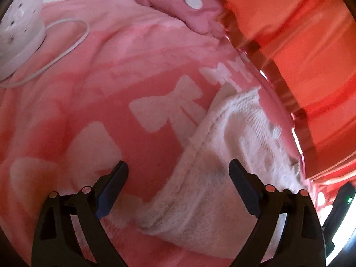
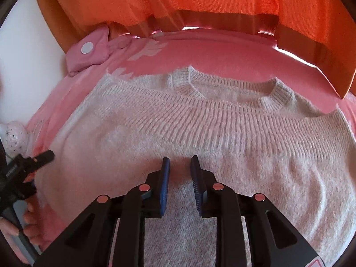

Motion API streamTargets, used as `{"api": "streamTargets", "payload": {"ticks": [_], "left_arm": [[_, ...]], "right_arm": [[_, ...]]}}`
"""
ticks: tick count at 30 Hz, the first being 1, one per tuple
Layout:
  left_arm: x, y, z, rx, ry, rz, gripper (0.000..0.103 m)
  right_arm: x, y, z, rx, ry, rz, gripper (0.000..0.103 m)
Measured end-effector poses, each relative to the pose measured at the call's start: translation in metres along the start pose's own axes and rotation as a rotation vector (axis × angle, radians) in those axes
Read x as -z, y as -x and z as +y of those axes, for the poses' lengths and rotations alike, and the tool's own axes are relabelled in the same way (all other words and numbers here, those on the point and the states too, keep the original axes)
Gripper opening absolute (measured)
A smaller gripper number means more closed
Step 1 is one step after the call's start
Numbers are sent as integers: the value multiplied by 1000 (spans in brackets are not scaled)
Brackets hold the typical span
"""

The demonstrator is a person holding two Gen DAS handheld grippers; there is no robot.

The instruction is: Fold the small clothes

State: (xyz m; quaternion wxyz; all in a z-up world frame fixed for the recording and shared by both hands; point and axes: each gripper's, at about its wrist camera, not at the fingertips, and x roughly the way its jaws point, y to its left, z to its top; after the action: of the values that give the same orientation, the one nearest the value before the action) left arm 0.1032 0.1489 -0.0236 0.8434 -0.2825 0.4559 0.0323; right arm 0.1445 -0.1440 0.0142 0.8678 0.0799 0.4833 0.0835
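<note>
A small white knitted sweater [image 2: 200,133] lies flat on a pink blanket [image 2: 222,53], its ribbed collar toward the far side. My right gripper [image 2: 180,162] hovers just over the middle of the sweater, its jaws a narrow gap apart and empty. My left gripper [image 1: 178,171] is wide open and empty above the sweater's left edge [image 1: 222,146]. The left gripper also shows at the left edge of the right wrist view [image 2: 42,156], held by a hand beside the sweater.
The pink blanket [image 1: 111,89] carries white bow prints. A small pink pouch with a white button [image 1: 189,6] lies at its far corner. A white dotted lamp [image 1: 20,29] with a cable stands at the left. An orange curtain [image 2: 200,0] hangs behind.
</note>
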Motion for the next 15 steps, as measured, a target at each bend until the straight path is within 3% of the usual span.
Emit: {"api": "streamTargets", "payload": {"ticks": [2,3,4,5,6,8,10,15], "left_arm": [[1,-2,-3,-5,-26,3,82],[1,-3,-5,9,-44,6,64],[1,-4,-8,57,-57,23,34],[-1,-5,-11,94,-61,43,27],[0,0,-15,85,-71,33,21],[0,17,-34,94,-133,-20,16],[3,42,-65,149,-204,-75,8],[27,91,-168,348,-401,-136,6]], "right_arm": [[0,-1,-2,-15,-5,2,26],[0,0,-3,-24,-12,2,29],[1,-1,-4,-35,-16,2,31],[1,0,-4,-49,-23,1,34],[0,1,-4,-59,-27,1,37],[0,6,-6,-63,-36,-7,38],[-2,18,-13,-50,-48,-38,38],[2,73,-77,-39,-254,-205,43]]}}
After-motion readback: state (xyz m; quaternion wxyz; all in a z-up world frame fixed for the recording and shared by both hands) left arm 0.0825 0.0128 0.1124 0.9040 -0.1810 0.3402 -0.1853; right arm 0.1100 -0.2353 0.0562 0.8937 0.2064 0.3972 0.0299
